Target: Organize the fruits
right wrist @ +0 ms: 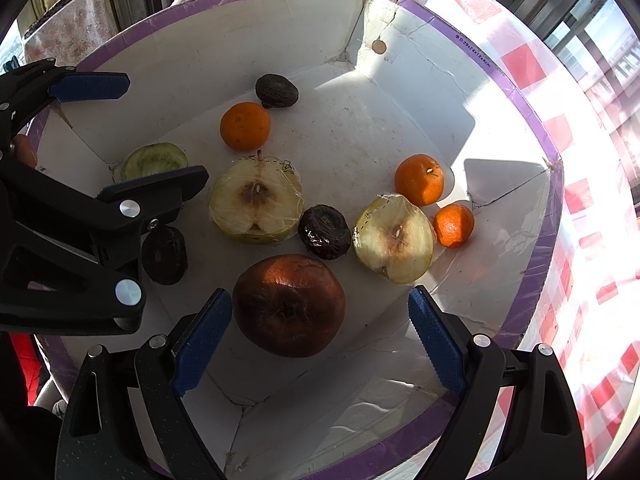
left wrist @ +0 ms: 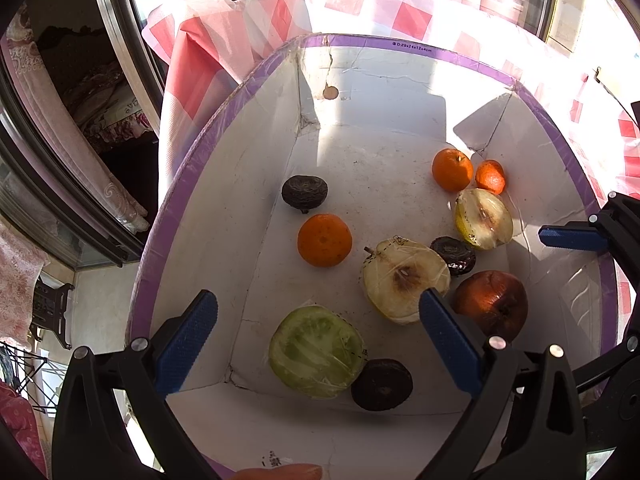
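Note:
A white cardboard box with a purple rim (left wrist: pixel 400 42) (right wrist: pixel 516 92) holds the fruit. My left gripper (left wrist: pixel 320 336) is open above a wrapped green fruit half (left wrist: pixel 316 352), with a dark passion fruit (left wrist: pixel 382 384) beside it. My right gripper (right wrist: pixel 320 336) is open around a brown-red apple (right wrist: pixel 289 304) (left wrist: pixel 492 304), not touching it. Two wrapped cut apple halves (right wrist: pixel 256 200) (right wrist: pixel 394 238), three oranges (right wrist: pixel 245 126) (right wrist: pixel 419 179) (right wrist: pixel 453 226) and more dark passion fruits (right wrist: pixel 324 232) (right wrist: pixel 277 91) lie in the box. The left gripper (right wrist: pixel 128 128) also shows in the right wrist view.
The box stands on a red and white checked tablecloth (right wrist: pixel 580 200). A window frame (left wrist: pixel 120 40) and curtains are at the left. The box walls rise around both grippers. A fingertip (left wrist: pixel 280 472) shows at the bottom edge.

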`<action>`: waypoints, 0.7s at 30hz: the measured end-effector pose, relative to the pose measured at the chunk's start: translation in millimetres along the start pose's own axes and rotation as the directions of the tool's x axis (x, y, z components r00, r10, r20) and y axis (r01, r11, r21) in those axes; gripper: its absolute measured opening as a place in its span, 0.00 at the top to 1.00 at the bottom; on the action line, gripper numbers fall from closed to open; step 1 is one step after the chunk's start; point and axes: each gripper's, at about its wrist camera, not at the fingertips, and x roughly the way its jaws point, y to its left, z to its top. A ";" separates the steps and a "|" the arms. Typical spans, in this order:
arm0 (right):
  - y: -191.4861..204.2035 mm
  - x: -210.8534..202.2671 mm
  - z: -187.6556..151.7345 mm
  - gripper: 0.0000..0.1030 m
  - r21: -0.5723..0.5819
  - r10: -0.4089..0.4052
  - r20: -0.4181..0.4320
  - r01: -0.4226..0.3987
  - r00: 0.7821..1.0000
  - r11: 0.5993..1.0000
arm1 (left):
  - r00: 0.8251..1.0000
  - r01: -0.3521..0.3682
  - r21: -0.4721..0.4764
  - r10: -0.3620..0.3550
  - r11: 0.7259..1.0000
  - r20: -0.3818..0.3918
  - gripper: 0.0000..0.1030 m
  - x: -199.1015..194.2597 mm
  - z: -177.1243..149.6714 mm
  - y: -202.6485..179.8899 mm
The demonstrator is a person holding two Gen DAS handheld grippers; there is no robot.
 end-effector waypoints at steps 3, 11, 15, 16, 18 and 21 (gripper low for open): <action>0.0 0.5 0.0 0.16 0.000 0.000 -0.001 0.000 1.000 1.000 | 1.000 0.000 0.000 0.000 1.000 0.000 0.02 0.0 0.1 0.1; -0.4 0.9 -0.5 0.16 -0.001 -0.003 -0.001 0.003 1.000 1.000 | 1.000 0.002 0.002 -0.002 1.000 -0.001 0.02 0.1 0.2 0.2; -0.5 1.5 -1.0 0.16 -0.002 -0.006 -0.002 0.006 1.000 1.000 | 1.000 0.003 0.003 -0.003 1.000 0.000 0.02 0.0 0.5 0.4; -0.3 1.8 -1.1 0.16 -0.002 -0.007 -0.002 0.007 1.000 1.000 | 1.000 0.003 0.003 -0.003 1.000 0.000 0.02 0.0 0.6 0.4; 0.0 2.1 -1.0 0.16 -0.002 -0.008 -0.003 0.008 1.000 1.000 | 1.000 0.003 0.003 -0.003 1.000 0.000 0.02 -0.1 0.4 0.2; 0.1 2.6 -1.1 0.16 -0.003 -0.008 -0.004 0.008 1.000 1.000 | 1.000 0.004 0.003 -0.004 1.000 -0.001 0.02 0.0 0.7 0.2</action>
